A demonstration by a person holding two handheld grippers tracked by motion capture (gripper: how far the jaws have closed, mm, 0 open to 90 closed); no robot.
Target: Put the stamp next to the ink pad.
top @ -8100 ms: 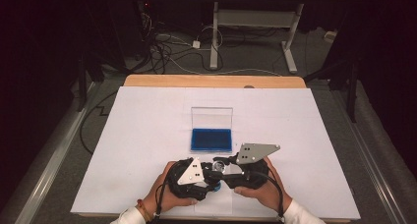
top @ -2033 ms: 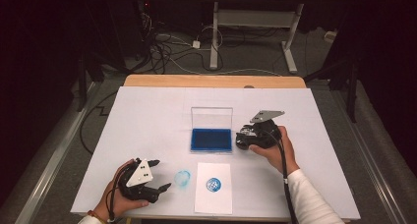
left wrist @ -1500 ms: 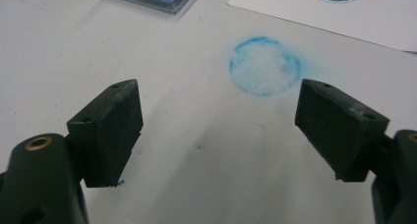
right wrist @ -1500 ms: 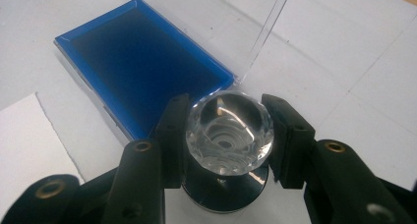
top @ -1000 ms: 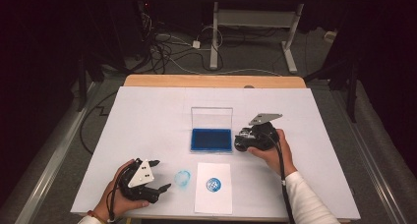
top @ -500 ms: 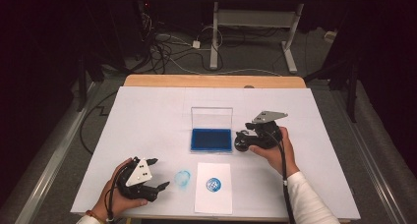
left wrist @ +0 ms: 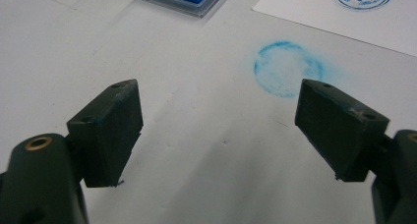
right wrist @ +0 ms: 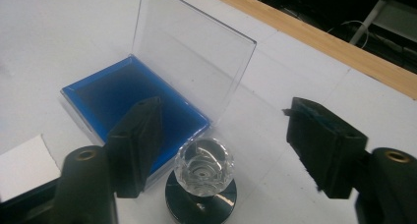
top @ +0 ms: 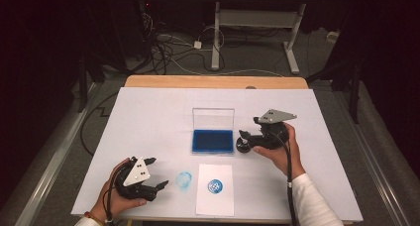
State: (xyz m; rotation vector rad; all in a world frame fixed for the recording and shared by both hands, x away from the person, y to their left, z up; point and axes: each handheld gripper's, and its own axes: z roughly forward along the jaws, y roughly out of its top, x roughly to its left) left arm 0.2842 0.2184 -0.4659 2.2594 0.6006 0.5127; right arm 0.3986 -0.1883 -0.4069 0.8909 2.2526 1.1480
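A blue ink pad (top: 213, 141) lies open at mid-table, its clear lid (top: 213, 118) standing upright behind it. Just right of it stands a stamp with a crystal knob (top: 243, 145) on a dark round base. My right gripper (top: 246, 140) is open, one jaw on each side of the stamp (right wrist: 204, 172) and neither touching it; the ink pad (right wrist: 133, 98) lies behind the near jaw. At the front left, my left gripper (top: 157, 173) is open and holds nothing. A white paper (top: 214, 189) bears a round blue print (top: 215, 186).
A round blue ink smudge (top: 183, 180) marks the white table cover (top: 148, 117) between the left gripper and the paper; the smudge (left wrist: 287, 69) lies just beyond the left jaws. A wooden table edge (top: 213, 81) runs along the far side, with cables and desk legs on the floor behind.
Eight seconds ago both hands were together at the front centre; they have since parted. Over the last second the right gripper has drifted slightly right by the ink pad. The left has barely moved.
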